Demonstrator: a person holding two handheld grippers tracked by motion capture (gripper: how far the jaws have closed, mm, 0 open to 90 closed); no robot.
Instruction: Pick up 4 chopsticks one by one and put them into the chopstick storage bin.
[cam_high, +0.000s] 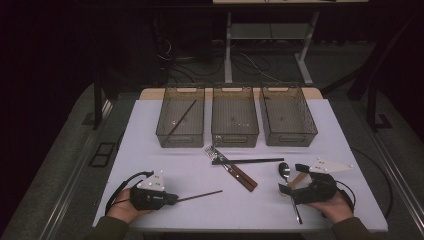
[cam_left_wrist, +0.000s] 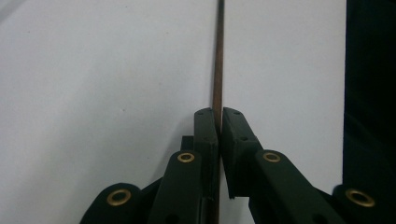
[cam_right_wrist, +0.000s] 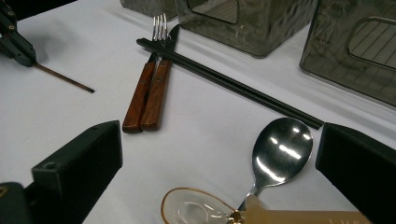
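My left gripper (cam_high: 175, 198) lies near the table's front left and is shut on one end of a thin brown chopstick (cam_high: 200, 195), which points right across the white top. In the left gripper view the pads (cam_left_wrist: 206, 128) pinch the chopstick (cam_left_wrist: 217, 70). My right gripper (cam_high: 291, 178) rests at the front right, open, its jaws standing wide on either side of a metal spoon (cam_right_wrist: 281, 151) and a clear gold-rimmed spoon (cam_right_wrist: 194, 207). Nothing is pressed between the jaws of that gripper (cam_right_wrist: 222, 142).
Three grey bins stand in a row at the back, left (cam_high: 180, 140), middle (cam_high: 235, 139) and right (cam_high: 290, 139); a brown chopstick (cam_high: 182, 119) lies in the left one. A wooden-handled fork (cam_right_wrist: 140, 95) and knife (cam_right_wrist: 156, 95) and a black chopstick pair (cam_right_wrist: 224, 79) lie mid-table.
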